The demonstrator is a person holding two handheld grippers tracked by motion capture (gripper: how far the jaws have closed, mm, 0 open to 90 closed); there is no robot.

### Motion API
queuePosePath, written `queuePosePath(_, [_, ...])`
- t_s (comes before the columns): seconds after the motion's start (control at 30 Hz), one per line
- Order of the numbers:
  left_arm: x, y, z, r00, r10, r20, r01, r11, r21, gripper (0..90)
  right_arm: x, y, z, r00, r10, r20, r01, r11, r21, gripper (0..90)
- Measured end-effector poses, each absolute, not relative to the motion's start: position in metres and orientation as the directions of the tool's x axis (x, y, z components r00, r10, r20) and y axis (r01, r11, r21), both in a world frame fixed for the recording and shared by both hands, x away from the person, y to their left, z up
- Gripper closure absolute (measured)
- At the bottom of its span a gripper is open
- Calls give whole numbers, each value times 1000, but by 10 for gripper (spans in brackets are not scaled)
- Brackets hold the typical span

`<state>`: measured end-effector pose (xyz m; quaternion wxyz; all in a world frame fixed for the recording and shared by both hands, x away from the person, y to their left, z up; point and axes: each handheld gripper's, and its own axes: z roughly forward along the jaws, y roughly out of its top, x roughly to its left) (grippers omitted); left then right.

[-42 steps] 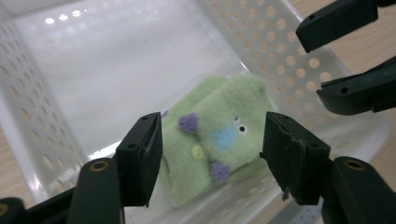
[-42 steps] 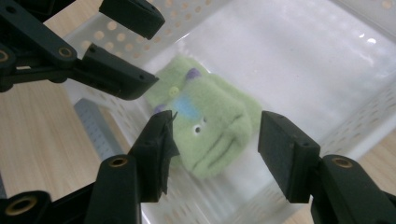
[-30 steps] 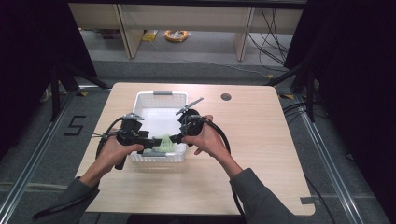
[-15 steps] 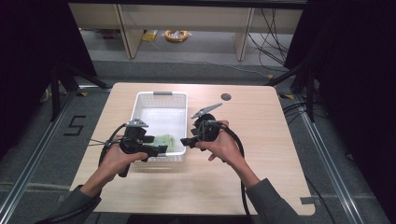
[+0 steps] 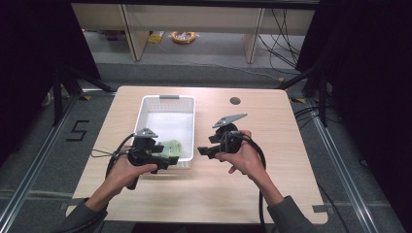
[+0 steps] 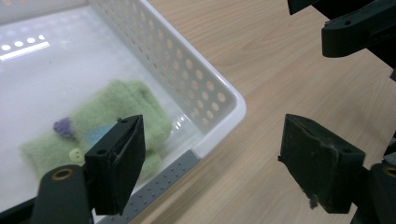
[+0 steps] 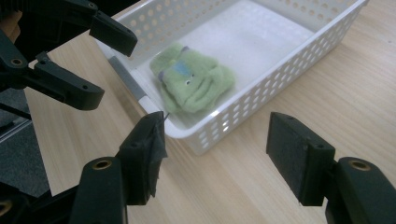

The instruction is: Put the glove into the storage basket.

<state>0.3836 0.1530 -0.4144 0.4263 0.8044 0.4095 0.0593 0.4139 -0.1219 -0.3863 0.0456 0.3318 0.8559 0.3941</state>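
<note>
A small green fleece mitten (image 5: 171,147) with a purple patch and a button lies flat in the front right corner of the white perforated basket (image 5: 145,119). My left gripper (image 5: 166,160) hovers at the basket's front edge, pointing right. Its jaws have just been opening and hold nothing; the mitten (image 6: 112,121) lies beyond its left jaw, and the basket corner (image 6: 224,100) is below the gap. My right gripper (image 5: 205,151) is over the bare table just right of the basket, pointing left. Its jaws have also been opening and stand empty (image 7: 219,158), with the mitten (image 7: 191,81) ahead.
The basket (image 7: 280,74) sits on a light wooden table (image 5: 272,126) with a dark round hole (image 5: 235,100) at the back right. Cables trail from both grippers. The left gripper (image 7: 70,60) appears at the top left of the right gripper view. Dark floor surrounds the table.
Both grippers were close together over the basket with the green mitten between them. They have drawn apart, left and right, and the mitten now lies in the basket.
</note>
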Motion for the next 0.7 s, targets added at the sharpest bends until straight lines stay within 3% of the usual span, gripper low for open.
queuePosePath(0.7, [359, 134, -426, 701, 667, -253, 566, -305, 766, 197, 383, -156, -410, -757, 626, 184, 522, 411, 748, 362])
